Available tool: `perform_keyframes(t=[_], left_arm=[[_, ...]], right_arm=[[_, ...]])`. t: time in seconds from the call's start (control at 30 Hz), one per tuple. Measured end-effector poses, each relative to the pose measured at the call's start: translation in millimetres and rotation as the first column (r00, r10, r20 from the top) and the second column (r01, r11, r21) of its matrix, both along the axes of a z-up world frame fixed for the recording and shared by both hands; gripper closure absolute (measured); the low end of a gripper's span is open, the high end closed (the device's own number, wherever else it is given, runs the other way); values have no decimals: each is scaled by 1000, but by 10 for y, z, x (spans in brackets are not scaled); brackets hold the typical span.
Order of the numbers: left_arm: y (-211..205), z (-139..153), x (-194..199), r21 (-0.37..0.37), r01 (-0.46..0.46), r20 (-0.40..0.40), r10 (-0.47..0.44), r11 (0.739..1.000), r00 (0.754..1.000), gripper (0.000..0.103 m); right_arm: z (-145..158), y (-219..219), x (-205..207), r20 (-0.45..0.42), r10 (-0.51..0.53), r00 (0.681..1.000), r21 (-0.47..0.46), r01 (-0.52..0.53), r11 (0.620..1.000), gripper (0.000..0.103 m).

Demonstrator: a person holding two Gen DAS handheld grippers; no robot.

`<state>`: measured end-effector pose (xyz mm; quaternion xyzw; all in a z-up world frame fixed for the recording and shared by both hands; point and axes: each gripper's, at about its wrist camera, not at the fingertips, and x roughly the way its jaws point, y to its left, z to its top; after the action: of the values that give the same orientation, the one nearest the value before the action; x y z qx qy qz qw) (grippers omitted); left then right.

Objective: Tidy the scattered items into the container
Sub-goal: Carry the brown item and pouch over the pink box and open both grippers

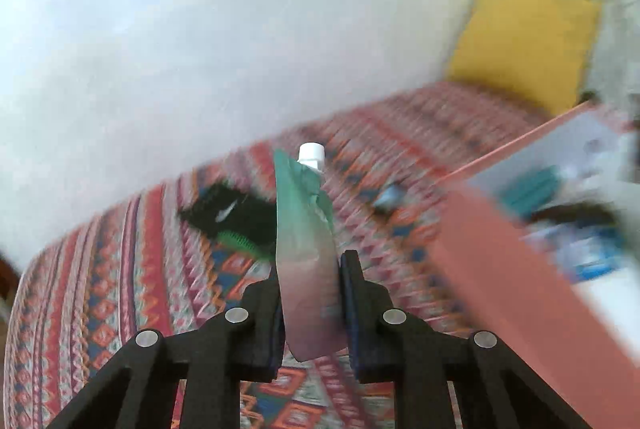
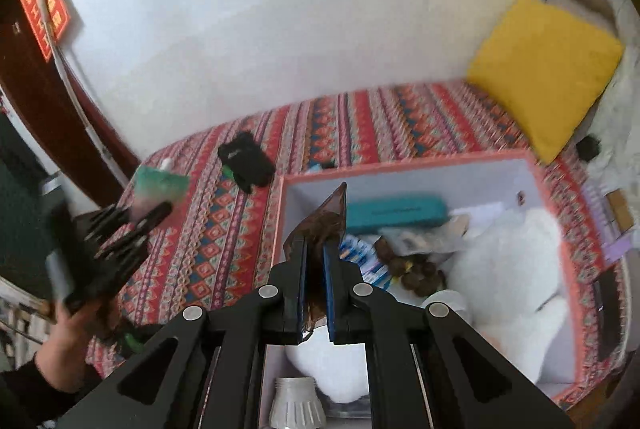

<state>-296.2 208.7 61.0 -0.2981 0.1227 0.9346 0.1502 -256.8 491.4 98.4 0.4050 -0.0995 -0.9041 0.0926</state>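
The left gripper is clamped on a pouch, a flat soft pack that runs green at the top to pinkish below, with a white screw cap on its spout; it stands upright between the jaws, lifted clear of the patterned cover. In the right wrist view the same pouch is blurred, off to the left of the box and above the cover, with a hand gripping the tool. The right gripper is closed on a brown packet, shiny and creased, its pointed corner sticking up over the box's near left corner. On the cover lie a black item with something green at its edge, and a small bluish thing, too blurred to name, close by the box wall. A yellow cushion leans by the white wall behind the box, clear of both grippers. The box is pink outside and pale inside, open at the top. Inside it are a teal case along the far side, a white fluffy mass filling the right half, a cluster of brown balls, blue and white packs, and a ribbed grey piece at the near end.
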Motion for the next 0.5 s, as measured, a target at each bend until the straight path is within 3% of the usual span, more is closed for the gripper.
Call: perform_keyframes(t=[0.13,0.2,0.27,0.4,0.5], left_arm=[[167,407,397,92,116,-32,-114,989,993,84],[270,585,512,173,198,-29,-196,965,980,84],[451,693,558,195,247,-41,-244,949,969,84],[952,705,440,243,332,-35,-334,911,942,84],[1297,588,313,240,339,3,-350,910,937,83]], right_arm=[[193,76,172,-57,-34,998,-7,34,999,96],[248,115,219,-75,-57,996,-2,57,998,96],[251,183,234,-81,-90,993,3,91,996,96],[52,403,101,-29,-187,982,-16,187,982,95],[-145,541,62,11,-271,963,30,270,962,80]])
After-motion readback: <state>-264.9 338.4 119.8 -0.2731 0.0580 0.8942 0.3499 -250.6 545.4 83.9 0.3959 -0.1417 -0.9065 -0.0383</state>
